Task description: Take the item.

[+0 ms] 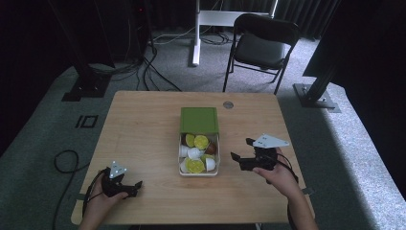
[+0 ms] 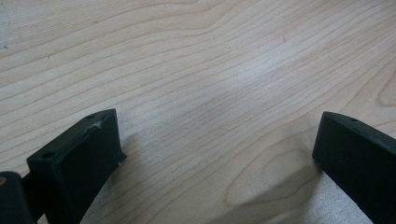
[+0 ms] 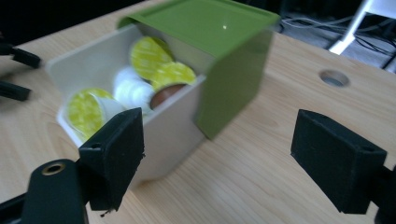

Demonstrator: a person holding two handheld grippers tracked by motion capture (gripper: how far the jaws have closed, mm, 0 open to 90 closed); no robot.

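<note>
A white box [image 1: 198,171] [image 3: 166,135] stands at the table's middle, its green sliding cover [image 1: 199,119] [image 3: 219,32] pushed to the far half. Several yellow-lidded and white capsules [image 1: 195,165] [image 3: 154,60] lie in the uncovered near half. My right gripper [image 1: 241,149] [image 3: 217,156] is open, just right of the box, jaws pointed toward its side with nothing between them. My left gripper [image 1: 135,187] [image 2: 217,154] rests open at the front left, jaws wide over bare wood, well apart from the box.
The wooden table [image 1: 143,124] has a round cable hole [image 1: 228,104] [image 3: 334,78] behind the box. A black folding chair [image 1: 261,45] and a white desk leg [image 1: 196,33] stand beyond the far edge. Cables [image 1: 64,160] trail on the carpet at left.
</note>
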